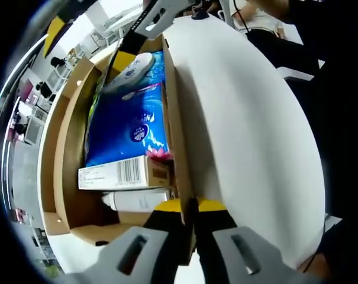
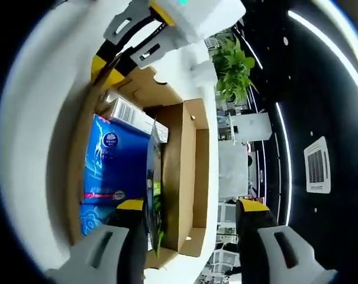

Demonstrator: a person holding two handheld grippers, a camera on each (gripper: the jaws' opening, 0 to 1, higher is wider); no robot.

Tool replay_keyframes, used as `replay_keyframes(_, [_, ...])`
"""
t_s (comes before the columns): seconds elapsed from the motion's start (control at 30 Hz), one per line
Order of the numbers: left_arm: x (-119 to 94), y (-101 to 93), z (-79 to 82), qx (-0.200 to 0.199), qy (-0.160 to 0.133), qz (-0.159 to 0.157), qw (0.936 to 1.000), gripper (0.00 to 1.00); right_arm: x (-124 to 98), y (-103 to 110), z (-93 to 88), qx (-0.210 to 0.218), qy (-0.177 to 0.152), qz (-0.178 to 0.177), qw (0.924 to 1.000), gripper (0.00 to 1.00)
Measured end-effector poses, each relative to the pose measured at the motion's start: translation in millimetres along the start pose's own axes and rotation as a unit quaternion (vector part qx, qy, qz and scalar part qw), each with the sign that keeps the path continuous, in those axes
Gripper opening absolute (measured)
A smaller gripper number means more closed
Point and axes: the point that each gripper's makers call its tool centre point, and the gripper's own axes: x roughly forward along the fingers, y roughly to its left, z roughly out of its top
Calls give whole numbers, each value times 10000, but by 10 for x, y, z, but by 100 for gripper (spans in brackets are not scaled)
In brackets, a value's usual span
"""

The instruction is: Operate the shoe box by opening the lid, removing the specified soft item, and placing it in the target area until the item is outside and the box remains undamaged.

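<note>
The open cardboard shoe box [image 1: 173, 106] lies on a white table, its lid [image 1: 48, 148] folded out flat. Inside lies a soft blue tissue pack [image 1: 128, 127] [image 2: 110, 163], with a white barcoded carton [image 1: 122, 173] [image 2: 131, 115] and a white bottle [image 1: 137, 200] at one end. My left gripper [image 1: 189, 206] is shut on the box's side wall at that end; in the right gripper view it [image 2: 105, 66] shows at the top. My right gripper [image 2: 190, 205] is open, one jaw inside the box beside the tissue pack, the other out past the lid [image 2: 196, 177]. A thin green-edged packet [image 2: 153, 189] stands between them.
The white table [image 1: 250, 136] spreads wide beside the box. A person sits at its far edge. A potted plant [image 2: 232, 65] and shelving stand beyond the box in the right gripper view.
</note>
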Motion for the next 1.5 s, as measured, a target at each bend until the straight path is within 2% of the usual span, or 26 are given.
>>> replay_keyframes(0.17, [3, -12, -1, 12, 18, 14, 10000, 4, 112, -9, -15, -98, 81, -217, 9997, 61])
replay_keyframes(0.53, [5, -28, 3, 23, 11, 4, 10000, 4, 228, 36, -11, -14, 142, -356, 9993, 61])
replay_keyframes(1.0, [7, -15, 7, 45, 1, 11, 10000, 4, 307, 198, -8, -246, 165, -392, 9988, 61])
replay_keyframes(1.3, [14, -22, 10, 48, 30, 25, 10000, 4, 292, 205, -26, -219, 175, -499, 9984, 58])
replay_keyframes(1.5, [9, -24, 7, 75, 21, 33, 10000, 4, 270, 200, -39, -51, 177, -539, 9984, 57])
